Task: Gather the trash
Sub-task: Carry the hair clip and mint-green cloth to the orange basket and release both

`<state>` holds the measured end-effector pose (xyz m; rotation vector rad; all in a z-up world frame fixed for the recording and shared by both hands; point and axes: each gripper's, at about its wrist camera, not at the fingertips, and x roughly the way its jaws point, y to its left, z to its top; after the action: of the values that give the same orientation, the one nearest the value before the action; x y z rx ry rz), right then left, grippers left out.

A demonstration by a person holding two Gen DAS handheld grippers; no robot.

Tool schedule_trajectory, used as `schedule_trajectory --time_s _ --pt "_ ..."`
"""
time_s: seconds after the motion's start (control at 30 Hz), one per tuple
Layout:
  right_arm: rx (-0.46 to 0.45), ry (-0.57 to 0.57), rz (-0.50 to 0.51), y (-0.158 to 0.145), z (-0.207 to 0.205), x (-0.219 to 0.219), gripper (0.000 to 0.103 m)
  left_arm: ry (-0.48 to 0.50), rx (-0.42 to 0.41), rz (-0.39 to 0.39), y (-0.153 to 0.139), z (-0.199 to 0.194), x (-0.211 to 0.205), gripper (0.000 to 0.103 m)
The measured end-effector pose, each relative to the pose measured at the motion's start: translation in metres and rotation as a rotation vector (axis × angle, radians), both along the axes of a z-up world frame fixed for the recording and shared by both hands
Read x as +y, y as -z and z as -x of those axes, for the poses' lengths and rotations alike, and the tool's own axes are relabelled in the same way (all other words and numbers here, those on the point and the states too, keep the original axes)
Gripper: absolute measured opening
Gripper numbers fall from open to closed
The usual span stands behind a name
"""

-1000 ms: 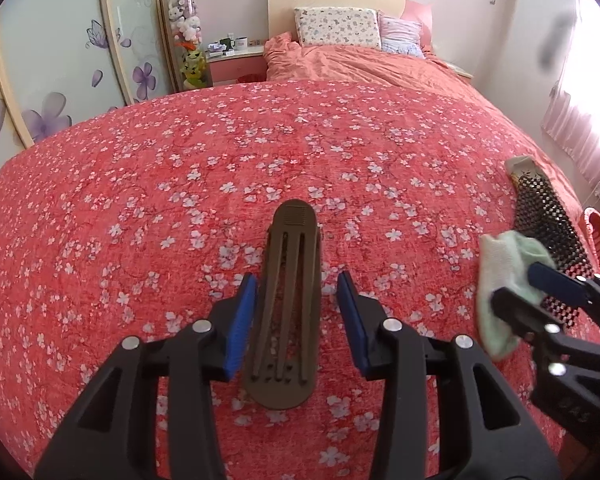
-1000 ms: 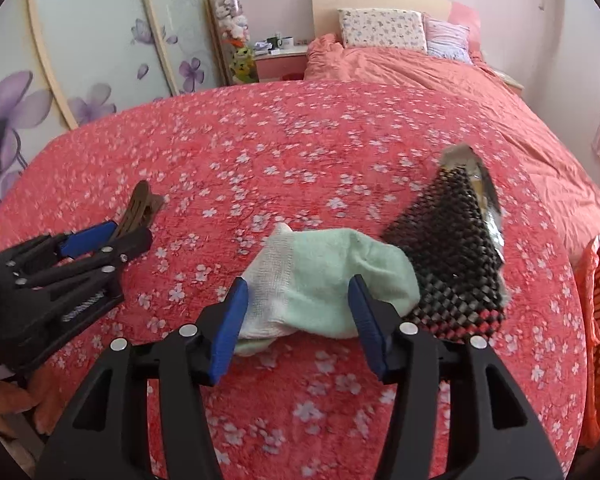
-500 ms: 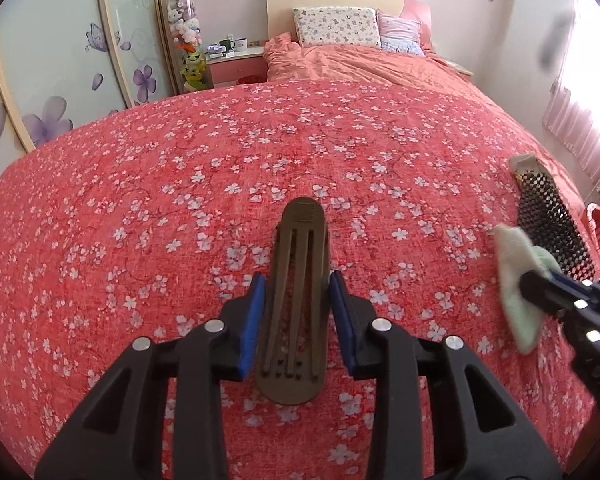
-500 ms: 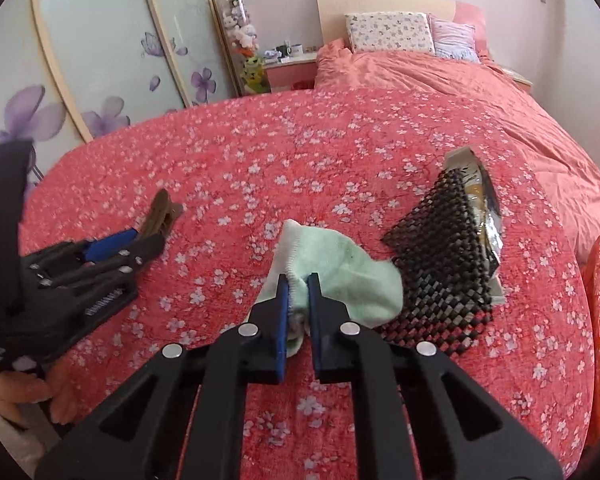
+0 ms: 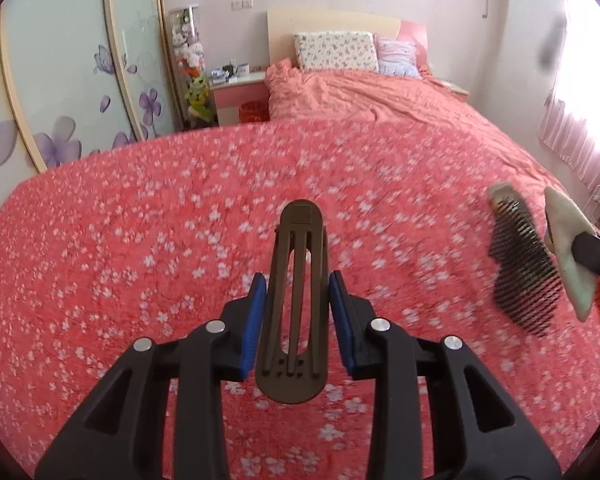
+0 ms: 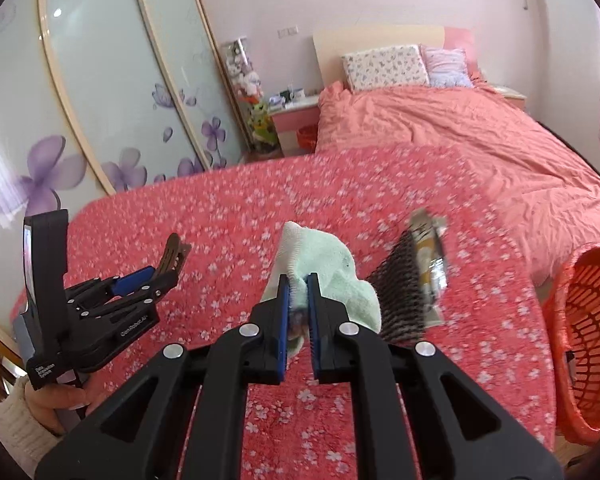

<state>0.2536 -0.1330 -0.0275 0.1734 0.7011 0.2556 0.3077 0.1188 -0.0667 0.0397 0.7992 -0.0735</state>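
- My left tongs (image 5: 296, 316) are clamped on a brown plastic clip (image 5: 296, 300), blue pads pressed to its two long sides; it sits at the centre of the left wrist view, rounded end pointing up the frame, lifted off the bed (image 5: 140, 240).
- In the right wrist view the same clip (image 6: 174, 256) pokes out of the left tongs (image 6: 156, 276) at the left of the frame, held over the bed's near edge.
- My right tongs (image 6: 298, 312) are pinched nearly closed on a pale green sock (image 6: 324, 268), which bunches up above the pads in the middle of the frame and hangs a little to the right.
- From the left wrist view, the sock (image 5: 568, 248) shows at the far right edge, gripped by the right tongs; only one black finger of them is in frame.
- Just right of the sock lies a black mesh mat (image 6: 400, 296) with a shiny wrapper (image 6: 430, 260) along its far side, both resting on the flowered red bedspread.
- An orange slotted basket (image 6: 580, 332) stands beside the bed at the right edge of the right wrist view.
- My hand (image 6: 60, 400) grips the left handle at lower left.
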Motion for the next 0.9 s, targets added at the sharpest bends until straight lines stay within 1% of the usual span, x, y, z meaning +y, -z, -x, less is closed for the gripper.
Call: schedule_trajectory --time_s 0.13,0.23,0.4,0.53,0.7,0.9 --pt "-0.045 0.044 -0.002 -0.013 0.013 -0.020 0.009 0.025 -0.033 -0.004 -0.023 0.011 -0.017 0.032" --pt "-0.084 0.098 0.005 -0.025 0.025 -0.044 0.009 0.055 -0.054 0.008 -0.039 0.021 -0.032 0.032" --pt "-0.123 0.189 0.014 -0.035 0.043 -0.081 0.009 0.126 -0.091 0.021 -0.062 0.037 -0.069 0.032" --pt "-0.142 0.272 0.029 -0.038 0.057 -0.113 0.009 0.208 -0.114 0.040 -0.078 0.047 -0.114 0.032" --pt "-0.139 0.363 0.038 -0.034 0.072 -0.154 0.009 0.324 -0.130 0.074 -0.087 0.059 -0.170 0.032" --pt "-0.136 0.454 0.018 -0.026 0.088 -0.198 0.009 0.468 -0.132 0.109 -0.087 0.075 -0.241 0.032"
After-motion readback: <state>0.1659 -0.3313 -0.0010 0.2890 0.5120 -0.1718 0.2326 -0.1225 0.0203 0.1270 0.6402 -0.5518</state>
